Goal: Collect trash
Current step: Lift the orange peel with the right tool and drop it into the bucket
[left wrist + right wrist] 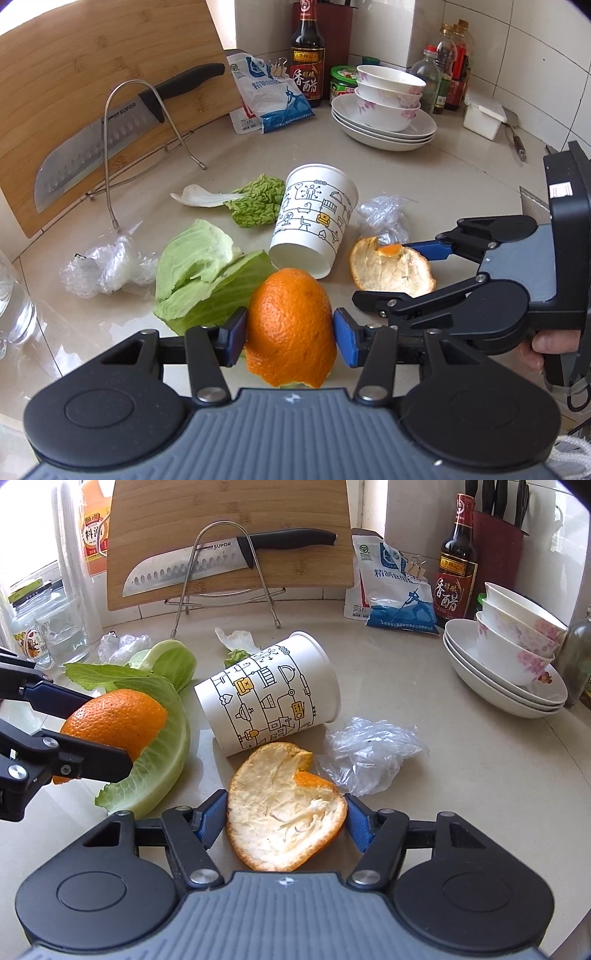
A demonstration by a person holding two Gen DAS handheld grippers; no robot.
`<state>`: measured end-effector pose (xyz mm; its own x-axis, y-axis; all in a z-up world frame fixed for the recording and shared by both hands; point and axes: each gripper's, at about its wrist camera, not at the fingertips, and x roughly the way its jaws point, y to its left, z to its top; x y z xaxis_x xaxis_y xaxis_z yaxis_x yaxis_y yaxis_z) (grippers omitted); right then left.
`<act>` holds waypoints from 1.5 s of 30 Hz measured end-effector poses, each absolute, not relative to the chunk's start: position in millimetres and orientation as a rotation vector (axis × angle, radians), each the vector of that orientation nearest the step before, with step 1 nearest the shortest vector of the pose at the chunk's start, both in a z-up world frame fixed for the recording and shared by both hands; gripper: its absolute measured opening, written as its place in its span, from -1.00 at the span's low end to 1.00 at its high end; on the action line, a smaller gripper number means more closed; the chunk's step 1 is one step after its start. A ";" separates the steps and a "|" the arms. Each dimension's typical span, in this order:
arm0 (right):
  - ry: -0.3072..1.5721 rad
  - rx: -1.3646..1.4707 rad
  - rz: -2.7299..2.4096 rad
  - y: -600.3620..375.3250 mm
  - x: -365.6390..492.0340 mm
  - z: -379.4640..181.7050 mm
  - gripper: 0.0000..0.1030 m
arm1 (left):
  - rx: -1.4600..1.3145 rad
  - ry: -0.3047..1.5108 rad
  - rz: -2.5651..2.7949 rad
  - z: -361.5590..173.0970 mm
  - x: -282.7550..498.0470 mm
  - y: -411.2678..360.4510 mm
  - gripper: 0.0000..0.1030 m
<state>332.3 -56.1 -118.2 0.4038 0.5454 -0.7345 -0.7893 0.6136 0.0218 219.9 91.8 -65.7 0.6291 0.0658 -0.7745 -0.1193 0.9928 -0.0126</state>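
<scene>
Left wrist view:
- Left hand-held gripper (290, 330): closed on an orange peel dome (291, 328), blue pads pressed to both sides, peel low over the surface (461, 177).
- Right hand-held gripper (391, 271): came in from the right, fingers either side of a flat orange peel (391, 267); contact unclear from here.
- Paper cup (314, 219): on its side mid-surface, not collected.
- Cabbage leaf (207, 273): flat beside the held peel, untouched.
- Small crinkled leaf (255, 205): behind the cup, untouched.
- Plastic wraps: one at left (107, 264), one behind the flat peel (386, 218), both loose.
- Background: knife (110, 136) on a cutting board (74, 74), stacked bowls (388, 99), vinegar bottle (307, 55), not trash.

Right wrist view:
- Right hand-held gripper (282, 823): jaws part-open around the flat orange peel (284, 812), pith side up; left pad touched its edge, right pad just beside it. No firm grip judged yet; peel lay on the surface (461, 794).
- Left hand-held gripper (107, 734): seen at left, clamped on the orange peel dome (118, 720) above the cabbage leaf (162, 746).
- Paper cup (269, 701): just behind the flat peel, lying down.
- Plastic wrap (369, 753): right of the flat peel, touching or nearly so.

Progress:
- Done: one peel picked up; second about to be gripped.
- Left: cup, leaves, both wraps, plus dropping everything in a bin; no bin in view.
- Judged stage: early.
</scene>
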 end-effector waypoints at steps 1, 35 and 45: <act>0.775 -0.357 0.864 -56.6 331.2 -117.6 0.34 | -0.063 0.886 0.103 -65.9 220.4 92.2 -0.05; 0.773 -0.276 0.690 -153.3 248.1 -73.0 0.23 | 0.039 0.904 -0.128 -45.8 189.7 37.6 -0.08; 0.810 -0.219 0.506 -222.7 222.3 -80.1 0.23 | 0.083 0.896 -0.272 -45.0 194.8 -16.7 -0.08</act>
<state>222.3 -222.7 -80.1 0.5793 0.3473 -0.7374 -0.5111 0.8595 0.0033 194.8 -16.7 -45.0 0.5934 -0.1990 -0.7799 0.2677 0.9626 -0.0419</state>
